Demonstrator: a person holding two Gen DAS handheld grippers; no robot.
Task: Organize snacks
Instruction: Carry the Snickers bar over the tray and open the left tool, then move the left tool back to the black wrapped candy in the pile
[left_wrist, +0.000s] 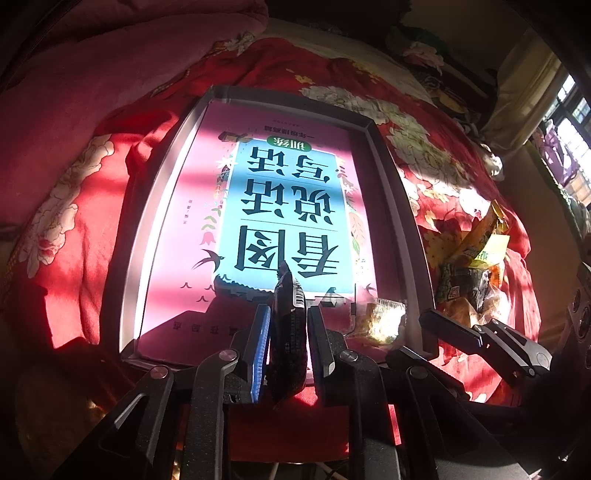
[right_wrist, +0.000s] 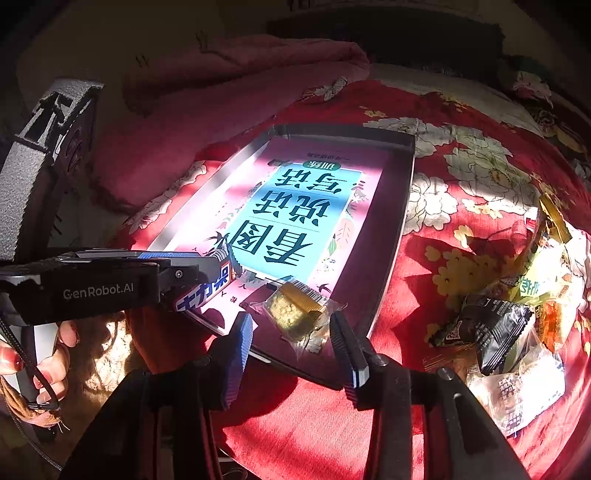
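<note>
The left hand-held gripper (left_wrist: 282, 317) is clenched on one dark chocolate bar (left_wrist: 288, 325), which is held edge-up between its two fingers over the near end of the tray (left_wrist: 402, 206). From the right wrist view the same bar (right_wrist: 207, 291) is seen with white characters on a blue band, projecting from the left hand-held gripper (right_wrist: 218, 273) above the tray's near-left corner. The right hand-held gripper (right_wrist: 295, 332) is released, its two fingers spread wide apart on either side of one clear-wrapped yellowish snack (right_wrist: 299, 310), which lies on the tray floor near the front rim (right_wrist: 402, 221); whether the fingers touch the wrapper cannot be told. One book (left_wrist: 284, 206) with a pink cover and a light blue panel is laid flat inside the tray. The tray rests on a bed covered by a red floral quilt (right_wrist: 461, 177). To the right of the tray, well apart from it, one loose pile of wrapped snacks (right_wrist: 517, 314) lies on the quilt; a black packet (right_wrist: 495, 328) and several yellow and clear wrappers are visible, but an exact count cannot be made.
</note>
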